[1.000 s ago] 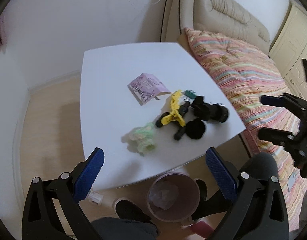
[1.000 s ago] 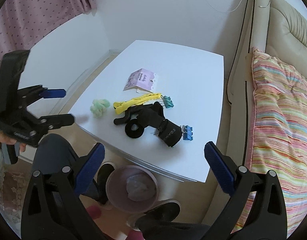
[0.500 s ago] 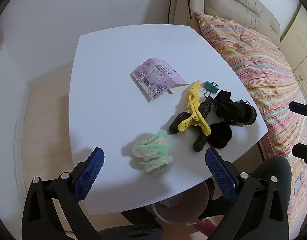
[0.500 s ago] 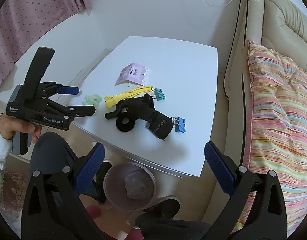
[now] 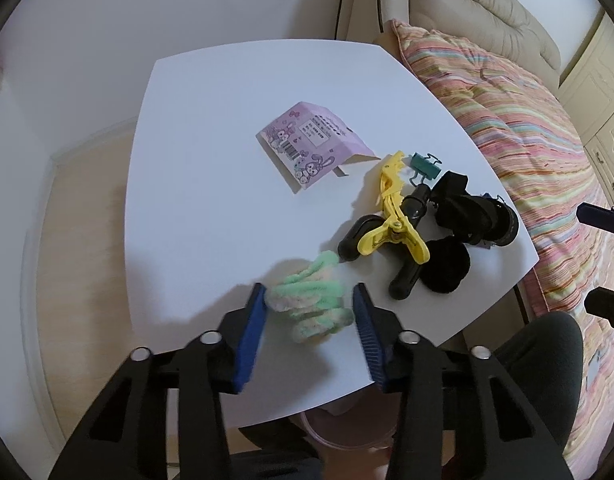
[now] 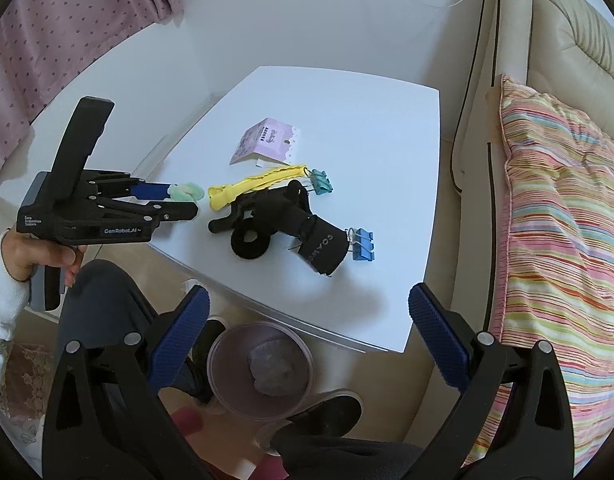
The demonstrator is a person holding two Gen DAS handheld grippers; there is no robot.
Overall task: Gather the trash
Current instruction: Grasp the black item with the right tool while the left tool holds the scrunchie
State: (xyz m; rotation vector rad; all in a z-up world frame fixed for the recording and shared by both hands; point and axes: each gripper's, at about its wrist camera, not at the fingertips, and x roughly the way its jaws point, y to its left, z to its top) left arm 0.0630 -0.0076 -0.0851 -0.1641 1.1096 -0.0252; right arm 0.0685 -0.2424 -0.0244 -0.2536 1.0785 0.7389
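A white table (image 5: 211,184) stood beside a cream sofa (image 6: 567,40). At its near edge, the left gripper (image 5: 309,312) had just been closing onto a green fluffy wad (image 5: 311,304). The right gripper (image 6: 307,332) hovered wide open above a bin (image 6: 227,364).

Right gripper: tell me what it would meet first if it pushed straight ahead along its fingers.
Probably the near edge of the white table, about where the black strap with a logo lies. The right gripper is open and holds nothing; depth is unclear, so this is a guess.
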